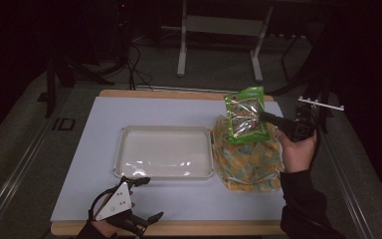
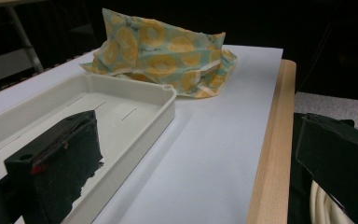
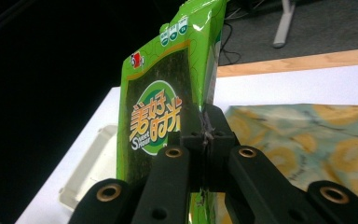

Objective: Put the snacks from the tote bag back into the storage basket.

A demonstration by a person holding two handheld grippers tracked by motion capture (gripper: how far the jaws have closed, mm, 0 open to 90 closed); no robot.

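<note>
1. The right gripper [image 1: 271,118], at the right of the high view, has its jaws pressed together on the edge of a green snack packet [image 1: 245,115]. In the right gripper view the packet [image 3: 168,102] stands upright at frame centre, its seam nipped between the black pads.

2. The packet hangs above a yellow-and-teal patterned bag [image 1: 246,158] that lies flat on the white table mat [image 1: 94,144], right of centre in the high view. A grip on the thin edge lets the packet dangle freely, so it looks lifted clear of the bag rather than resting on it.

3. A shallow cream plastic tray [image 1: 121,149] sits at the middle of the mat, just beside the patterned bag's left edge and apparently bare inside. Its place beside the bag suggests it is where the packet is meant to go; that is a judgement, not a thing seen.

4. The left gripper [image 1: 144,199] waits at the lower left of the high view, near the tray's front rim. Its jaws stand spread with nothing between them. In the left gripper view one jaw rises at lower left over the tray [image 2: 163,109], the other at lower right past the wooden table edge [image 2: 275,154].

5. In that view the patterned bag [image 2: 163,53] lies at the upper centre, slumped and creased.

6. The left hand seems parked there to stay out of the way, or ready to steady the tray.
</note>
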